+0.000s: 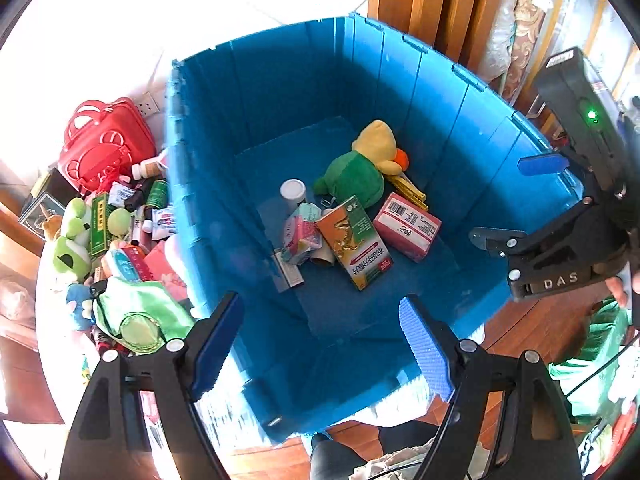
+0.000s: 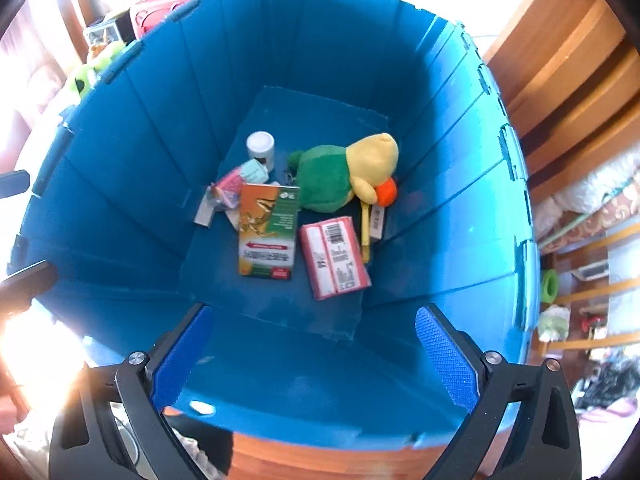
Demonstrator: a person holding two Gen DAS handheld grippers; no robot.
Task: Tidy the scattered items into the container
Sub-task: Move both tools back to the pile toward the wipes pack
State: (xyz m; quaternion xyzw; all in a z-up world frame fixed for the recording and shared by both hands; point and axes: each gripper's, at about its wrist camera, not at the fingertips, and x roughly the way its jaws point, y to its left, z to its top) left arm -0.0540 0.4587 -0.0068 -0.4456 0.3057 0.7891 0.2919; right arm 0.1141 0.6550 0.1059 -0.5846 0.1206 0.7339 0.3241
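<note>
I have both tools over the deep blue plastic crate, and neither carries anything: the left tool has its blue-padded jaws spread wide with only the crate floor showing between them, and the right tool stands just as open and just as empty in its own view. The relation that matters for my next move is sideways, not downward. What still needs tidying is the heap of scattered items lying outside the crate against its left wall: small boxes, bottles, a green frog plush toy and a crumpled green cloth pouch, with a red plastic carry case behind them. That heap sits to the left of the left tool, just past its left jaw, while the right tool hangs over the crate's far right rim, well apart from it (the whole crate lies between). So I judge the left hand to be the nearer one, and the nearest candidate to be the green pouch, whose long axis runs roughly across my left tool's gap, slanting down to the right. Already inside are a green and yellow plush duck, a white-capped jar and several cartons, so the job is partly done.
</note>
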